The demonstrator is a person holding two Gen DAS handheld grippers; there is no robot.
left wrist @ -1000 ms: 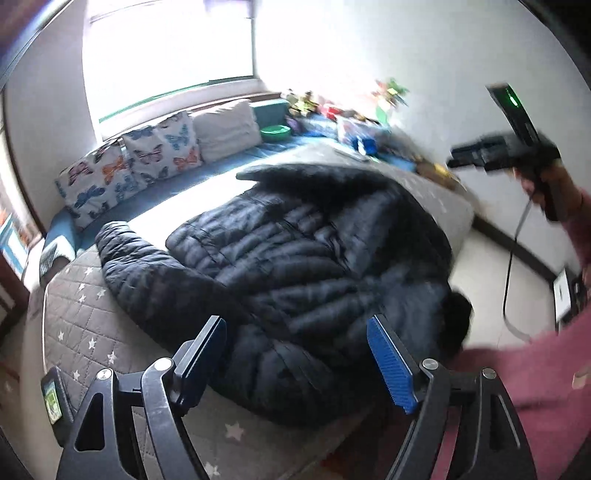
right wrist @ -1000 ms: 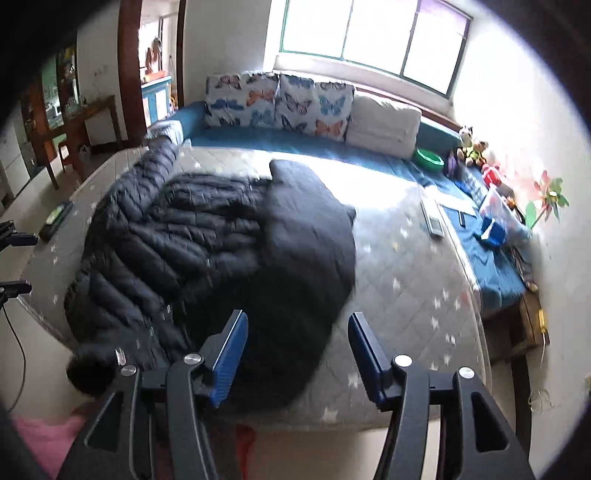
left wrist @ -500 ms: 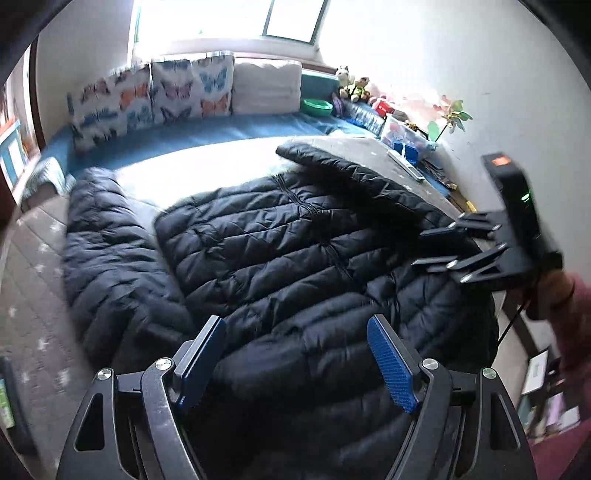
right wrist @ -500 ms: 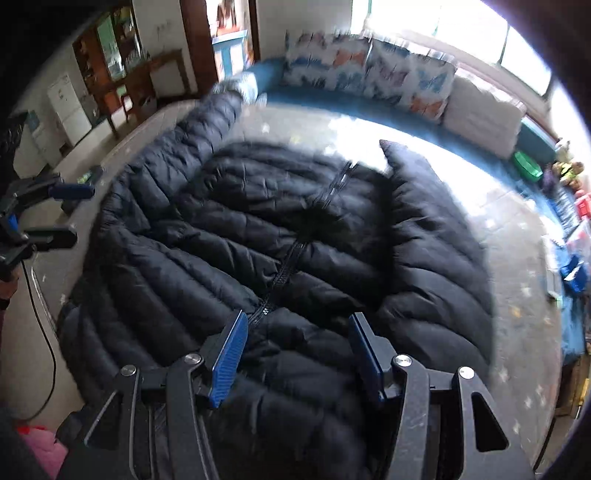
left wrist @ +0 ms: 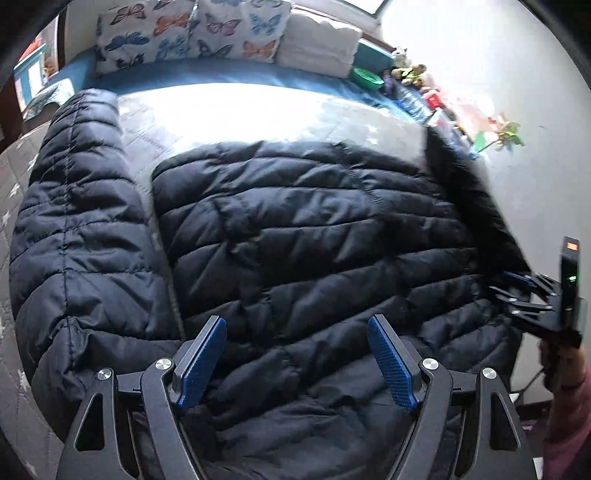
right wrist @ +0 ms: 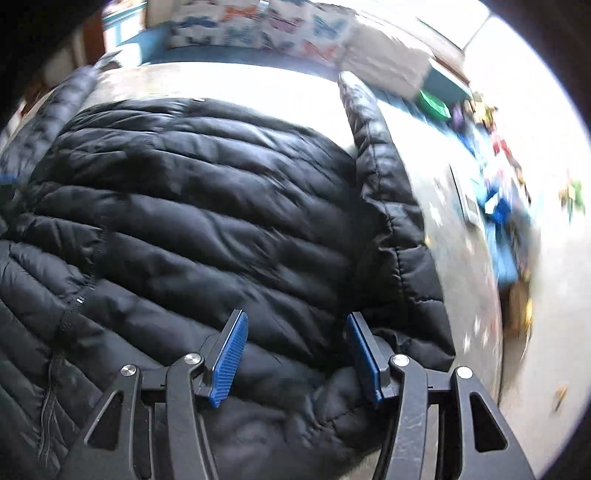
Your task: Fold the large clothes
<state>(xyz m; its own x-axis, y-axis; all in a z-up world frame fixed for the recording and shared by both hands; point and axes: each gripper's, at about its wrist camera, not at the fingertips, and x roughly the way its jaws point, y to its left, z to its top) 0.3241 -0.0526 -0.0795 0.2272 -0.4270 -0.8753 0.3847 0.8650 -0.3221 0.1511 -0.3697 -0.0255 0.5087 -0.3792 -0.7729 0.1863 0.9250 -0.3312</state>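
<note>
Daylight from the far side blows out the bedcover (left wrist: pixel 236 107), and motion blur smears the fisheye-warped edges.

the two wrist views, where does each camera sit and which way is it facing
Left wrist: sits behind the left gripper, tilted down over the near hem of the black puffer jacket toward the butterfly pillows; shows its own open fingers, plus the right gripper and a pink sleeve.
Right wrist: sits behind the right gripper, tilted down over the jacket's near right corner; only its own fingers show.
Shared: jacket, pillows, green bowl, the bed.
</note>
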